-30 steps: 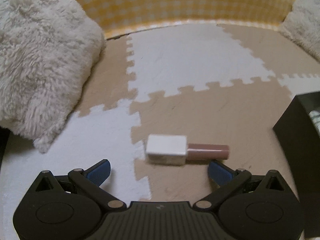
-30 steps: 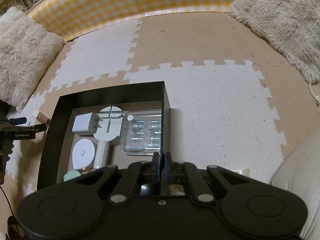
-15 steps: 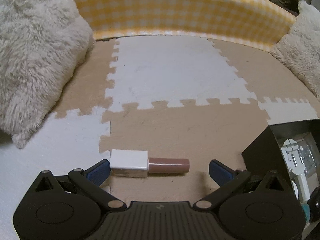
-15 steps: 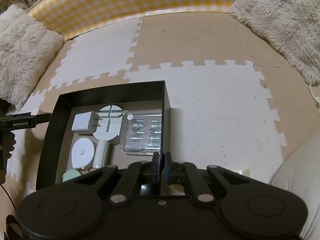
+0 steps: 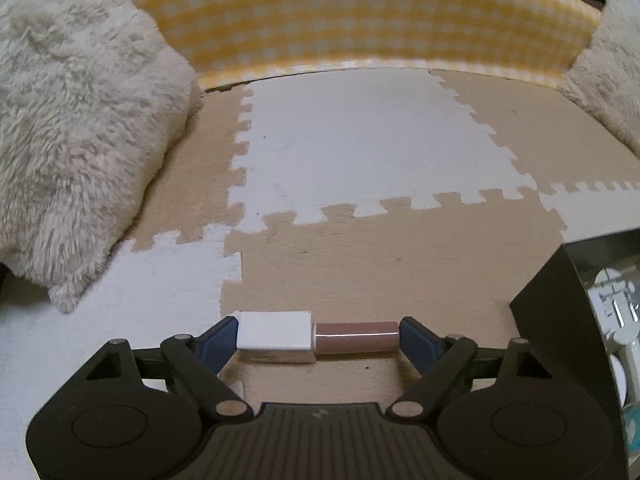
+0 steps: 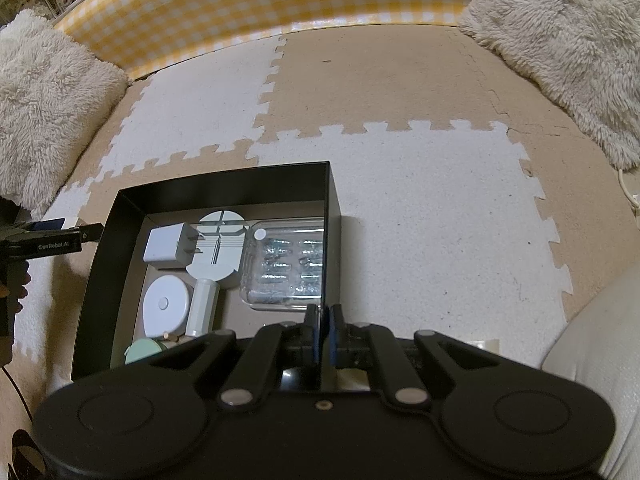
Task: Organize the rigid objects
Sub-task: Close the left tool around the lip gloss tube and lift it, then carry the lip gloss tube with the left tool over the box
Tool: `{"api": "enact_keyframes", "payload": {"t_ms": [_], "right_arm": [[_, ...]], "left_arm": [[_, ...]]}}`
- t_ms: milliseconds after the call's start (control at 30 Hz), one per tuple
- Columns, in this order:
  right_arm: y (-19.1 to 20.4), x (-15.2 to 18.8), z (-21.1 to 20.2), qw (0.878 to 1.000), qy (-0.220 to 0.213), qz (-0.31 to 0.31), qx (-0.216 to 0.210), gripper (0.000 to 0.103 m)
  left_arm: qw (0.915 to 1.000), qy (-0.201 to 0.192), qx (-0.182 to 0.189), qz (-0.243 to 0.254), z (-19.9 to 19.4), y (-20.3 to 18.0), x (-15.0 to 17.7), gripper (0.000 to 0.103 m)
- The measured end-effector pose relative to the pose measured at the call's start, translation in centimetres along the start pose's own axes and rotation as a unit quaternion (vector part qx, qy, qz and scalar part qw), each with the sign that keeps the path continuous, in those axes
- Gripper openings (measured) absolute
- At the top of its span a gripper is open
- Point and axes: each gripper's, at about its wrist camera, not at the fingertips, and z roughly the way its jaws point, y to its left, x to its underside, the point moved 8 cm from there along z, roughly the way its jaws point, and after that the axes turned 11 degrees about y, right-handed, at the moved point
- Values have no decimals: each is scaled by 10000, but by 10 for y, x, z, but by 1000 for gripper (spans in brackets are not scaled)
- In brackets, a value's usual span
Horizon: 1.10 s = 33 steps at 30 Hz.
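Black box [image 6: 120, 264] stands on the puzzle-mat floor [image 6: 420, 220] at lower left of the right wrist view, and it holds a clear plastic case [image 6: 286, 266], a round white disc [image 6: 166, 304] and a white charger plug [image 6: 164, 248]. Lower centre of the left wrist view shows the lip tint tube [image 5: 316, 336], white cap and brown body, lying on a tan tile. The left gripper [image 5: 318, 338] has just been closing, and its blue pads now touch both ends of the tube. The right gripper [image 6: 322, 320] has its jaws together, with nothing between them.
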Motion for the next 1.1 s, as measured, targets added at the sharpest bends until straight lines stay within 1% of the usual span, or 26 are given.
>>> {"api": "enact_keyframes", "payload": {"t_ms": [133,267,400,633,733,867,1000,1100], "right_arm": [[0,0,0,10000,0,4,-5,6],[0,0,0,10000,0,8,-9,6],[0,0,0,10000,-1,11,-9,6],[-2,-3,-6,9998,-125,102,-88,5],[-1,-5,-6,9999,-135,65,-78,5],[-3,-11,-7,9997,-168,65,-143,4],[-3,-15,-5,9997,-167,32,-161,4],[-4,-20,-2,9997,-145,62,-205,5]], "left_arm": [[9999,37,30,-90,-2,1,1,86],[9996,28,135,-234,-7,0,1,86],[9994,-45,183,-276,-17,-3,0,86],[9978,-174,415,-488,-40,-9,-3,86],[9968,-323,572,-460,-57,-17,-5,86],[9940,-545,879,-348,-82,-37,-8,86],[9903,-715,1193,-74,-103,-66,-6,86],[9866,-771,1434,135,-115,-90,-2,86]]}}
